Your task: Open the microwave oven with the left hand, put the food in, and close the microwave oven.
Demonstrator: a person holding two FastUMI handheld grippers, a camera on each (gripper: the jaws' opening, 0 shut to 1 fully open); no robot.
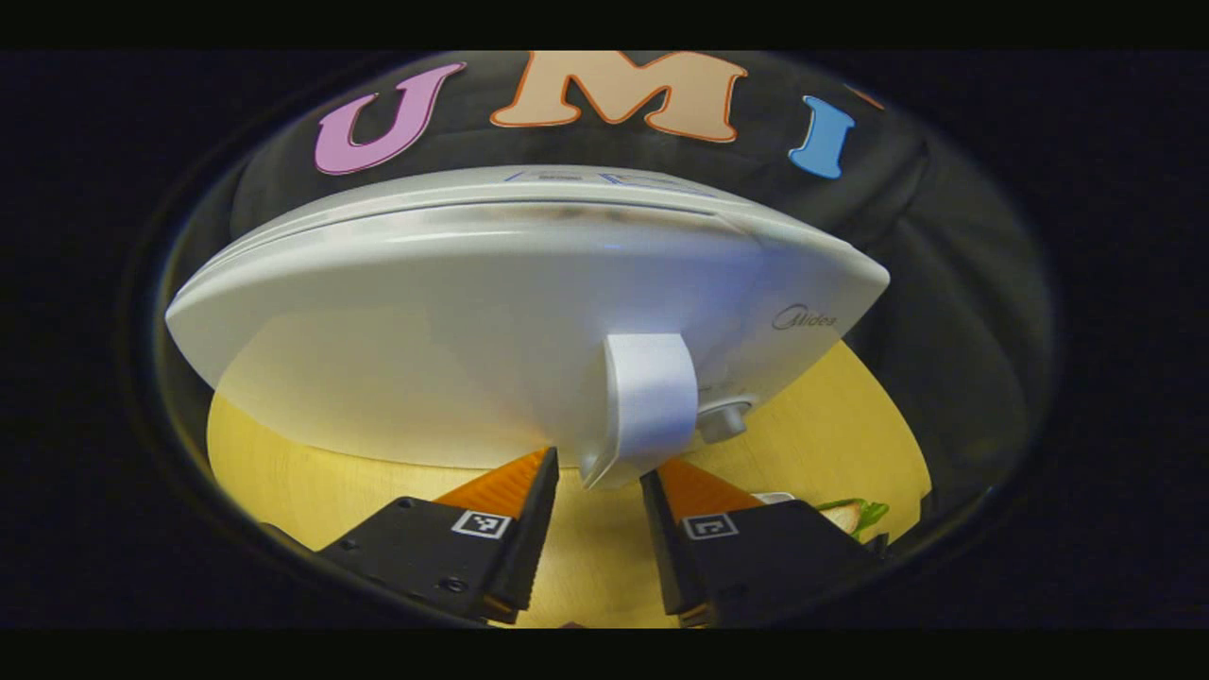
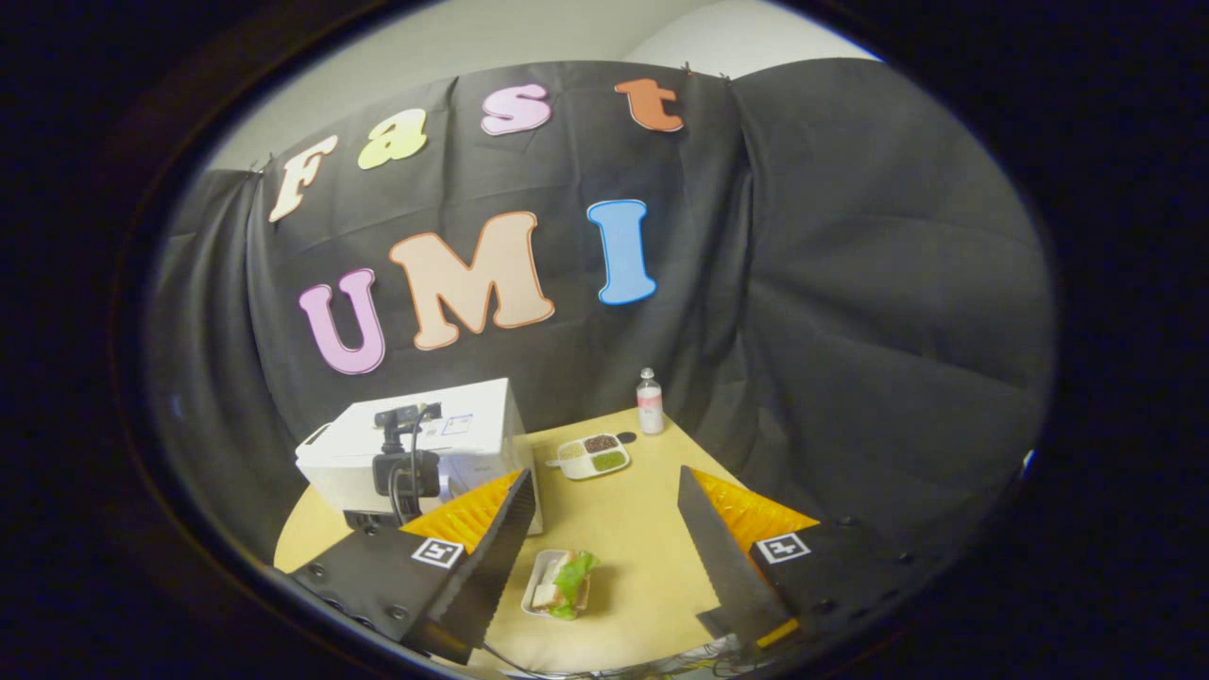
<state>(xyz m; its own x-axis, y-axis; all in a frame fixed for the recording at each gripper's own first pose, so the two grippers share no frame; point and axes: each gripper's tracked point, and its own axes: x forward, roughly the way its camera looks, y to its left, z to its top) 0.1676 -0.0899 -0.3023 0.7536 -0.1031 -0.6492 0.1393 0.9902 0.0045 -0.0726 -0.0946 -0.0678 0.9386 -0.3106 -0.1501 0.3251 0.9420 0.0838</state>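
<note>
Left gripper [image 1: 599, 477] spread, straddling white microwave's [image 1: 529, 312] door handle [image 1: 647, 406].
Right gripper [image 2: 600, 510] spread, empty, above sandwich with lettuce in small white tray [image 2: 563, 583] on wooden table [image 2: 642, 529], near microwave.

left gripper [image 1: 600, 472]: two wedge-shaped fingers [image 1: 491, 548] tapering to a point, each with a ribbed upper face, a toothed inner edge and one square black-and-white marker [image 1: 480, 524]. a round screw head [image 1: 453, 585] sits in the finger body. seen from the right gripper view, its rear is a dark block with a small camera unit on top and a thin dark cable [image 2: 395, 493] hanging down.

right gripper [image 2: 600, 496]: same build (ribbed faces, toothed edges), a marker [image 2: 780, 547] per finger and several small screws [image 2: 390, 612] along the outer edges.
</note>
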